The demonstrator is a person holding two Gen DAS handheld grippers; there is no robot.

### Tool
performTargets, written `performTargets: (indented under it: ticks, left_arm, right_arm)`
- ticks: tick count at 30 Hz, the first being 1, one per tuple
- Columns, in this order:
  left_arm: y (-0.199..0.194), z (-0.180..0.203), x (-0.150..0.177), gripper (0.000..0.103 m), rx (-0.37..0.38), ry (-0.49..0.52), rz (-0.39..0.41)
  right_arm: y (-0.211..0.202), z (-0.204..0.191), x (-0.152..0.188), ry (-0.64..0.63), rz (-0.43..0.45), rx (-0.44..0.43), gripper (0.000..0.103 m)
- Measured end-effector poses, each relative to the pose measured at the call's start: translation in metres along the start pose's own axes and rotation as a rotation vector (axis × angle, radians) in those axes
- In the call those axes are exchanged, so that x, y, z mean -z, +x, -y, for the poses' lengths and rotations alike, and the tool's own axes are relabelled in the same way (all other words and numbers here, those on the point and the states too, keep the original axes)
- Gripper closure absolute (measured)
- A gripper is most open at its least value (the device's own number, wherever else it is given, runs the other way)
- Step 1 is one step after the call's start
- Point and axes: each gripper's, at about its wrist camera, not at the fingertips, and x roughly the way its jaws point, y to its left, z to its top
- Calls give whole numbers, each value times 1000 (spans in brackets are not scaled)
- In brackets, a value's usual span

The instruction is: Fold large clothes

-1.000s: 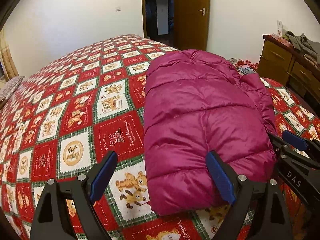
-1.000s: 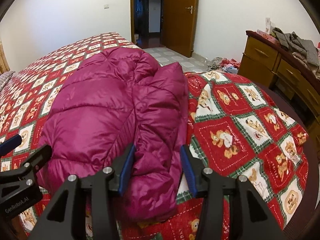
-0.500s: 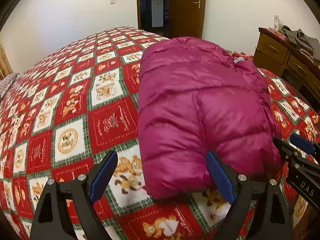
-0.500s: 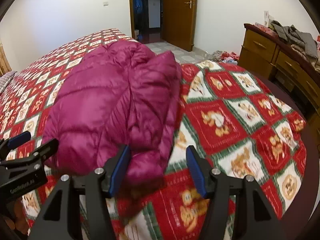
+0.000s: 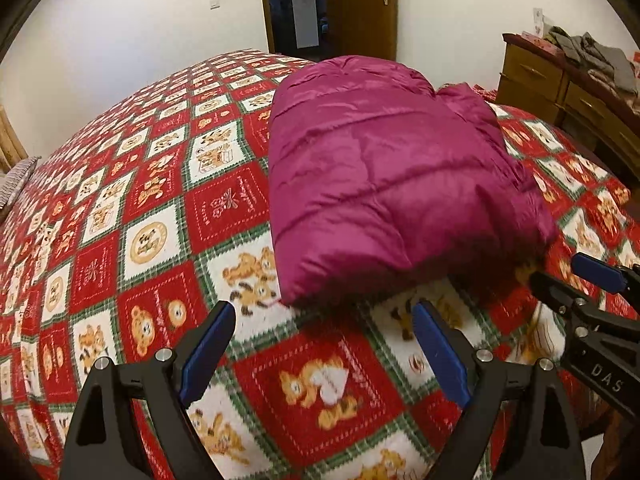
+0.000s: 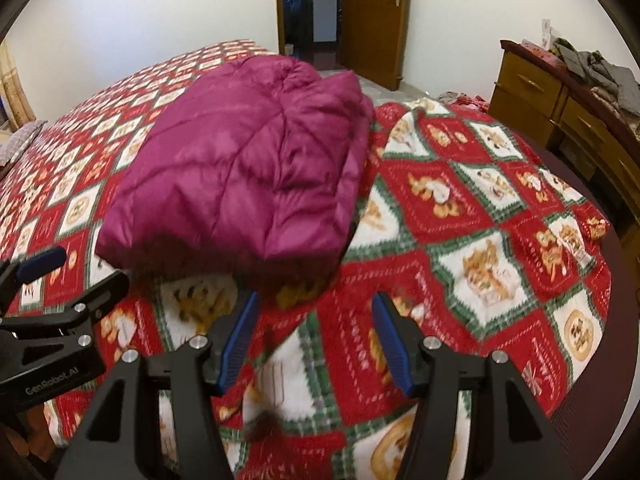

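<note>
A folded magenta puffer jacket (image 5: 380,168) (image 6: 248,176) lies as a thick bundle on the bed's red bear-print quilt (image 5: 160,240) (image 6: 480,220). My left gripper (image 5: 322,320) hovers just short of the jacket's near edge, jaws wide open over bare quilt, nothing between them. My right gripper (image 6: 316,308) is also open and empty, a little back from the bundle's near right corner. Each view catches the other gripper at its side: the right gripper (image 5: 580,276) and the left gripper (image 6: 44,264). Neither touches the jacket.
A wooden dresser (image 5: 560,84) (image 6: 532,88) with a heap of clothes (image 5: 592,56) stands right of the bed. A brown door (image 5: 360,8) and a dark doorway are at the back wall. The bed's curved edge (image 6: 624,320) drops off at right.
Both grippers drew back from the jacket. The right jaws widened, and the jacket's edge, which lay between them, now lies free. The bundle sits farther ahead in both views.
</note>
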Motion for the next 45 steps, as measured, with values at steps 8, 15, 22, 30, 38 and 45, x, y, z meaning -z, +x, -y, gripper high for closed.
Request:
performTargets:
  ticks: [8, 15, 22, 30, 38, 45]
  left_arm:
    - [-25, 0, 21, 12, -14, -7, 5]
    - [-35, -6, 43, 12, 12, -59, -53]
    - [-44, -9, 62, 12, 41, -94, -139]
    - [-72, -5, 72, 12, 22, -50, -144]
    - [-133, -7, 53, 12, 49, -62, 8]
    - [-191, -12, 28, 12, -18, -96, 279]
  right_arm:
    - [-17, -2, 14, 42, -22, -80, 38]
    - [-35, -4, 38, 41, -65, -148, 30]
    - [-54, -5, 61, 31, -111, -204, 26]
    - [-82, 1, 60, 47, -81, -208, 26]
    - [-147, 2, 42, 63, 109, -219, 18]
    - [-205, -5, 28, 50, 398, -143, 9]
